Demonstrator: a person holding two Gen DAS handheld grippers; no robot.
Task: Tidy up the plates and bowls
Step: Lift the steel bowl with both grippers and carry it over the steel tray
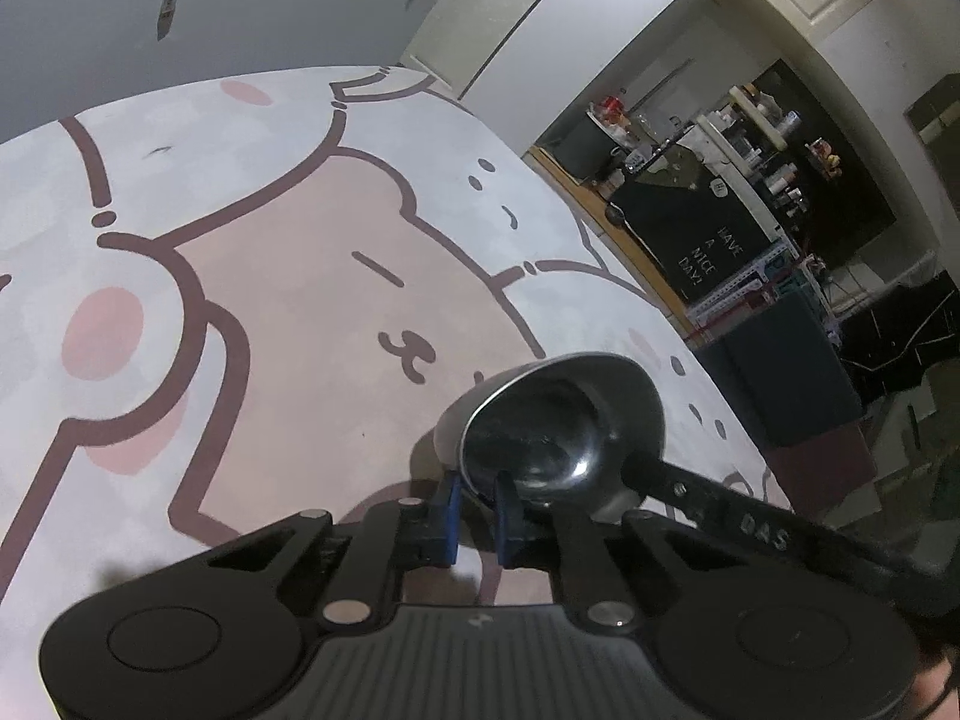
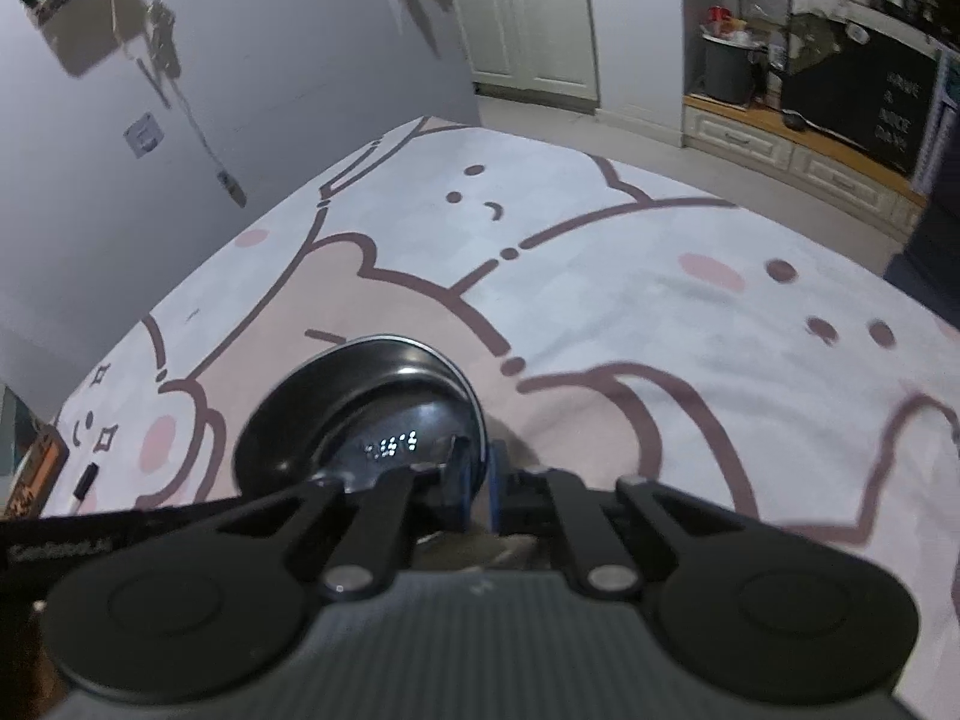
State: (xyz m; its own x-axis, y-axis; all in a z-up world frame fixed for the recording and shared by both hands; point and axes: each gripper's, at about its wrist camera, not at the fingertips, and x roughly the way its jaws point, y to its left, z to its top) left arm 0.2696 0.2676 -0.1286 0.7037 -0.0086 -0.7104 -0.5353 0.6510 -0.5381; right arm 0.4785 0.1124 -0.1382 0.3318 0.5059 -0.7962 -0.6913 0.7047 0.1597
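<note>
Across the whole near ground, a large cartoon-printed mat [image 1: 288, 312] is spreading out under both cameras, with a grey wall running along its far-left side and cabinets [image 2: 528, 24] and a cluttered shelf unit [image 1: 738, 192] standing well beyond its far-right edge. Near the middle of the mat, a steel bowl [image 1: 558, 438] is sitting or just lifting, and both tools are gripping it. Seen from the left wrist, the left gripper [image 1: 477, 510] is clamping the bowl's near rim, one blue pad outside and one inside; the right gripper's black arm is reaching in across the bowl from the right. Seen from the right wrist, the right gripper [image 2: 477, 480] is pinching the bowl's [image 2: 360, 414] right rim, its jaws nearly together on the thin metal.

Judging by this, the step is a two-handed carry of one bowl. Doing it well is likely meaning keeping both hands level and moving together, since thin rim grips are inviting slipping or twisting. Open mat is lying far and left, offering plenty of travel room; the mat's right edge is dropping to bare floor, so staying inboard is seeming wiser. A small dark marker-like object [image 2: 84, 483] is lying near the left edge.
</note>
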